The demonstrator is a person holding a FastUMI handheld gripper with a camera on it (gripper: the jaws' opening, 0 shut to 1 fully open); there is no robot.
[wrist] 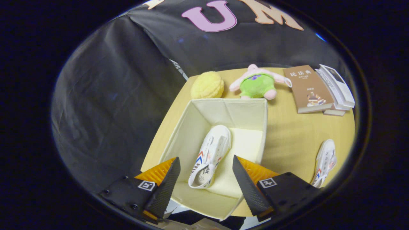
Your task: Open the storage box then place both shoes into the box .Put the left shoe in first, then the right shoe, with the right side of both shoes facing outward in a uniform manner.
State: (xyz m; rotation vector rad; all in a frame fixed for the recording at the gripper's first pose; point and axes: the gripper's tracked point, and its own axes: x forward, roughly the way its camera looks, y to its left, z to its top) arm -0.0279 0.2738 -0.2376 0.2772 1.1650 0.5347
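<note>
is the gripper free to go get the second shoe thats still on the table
Probably yes. The gripper has its jaws open and holding nothing, above the open storage box. The second shoe lies on bare table beside the box, with nothing on it or between it and the gripper.

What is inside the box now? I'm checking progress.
One white shoe lies on its side in the box, between the open tongs. The box floor under it is covered.
</note>
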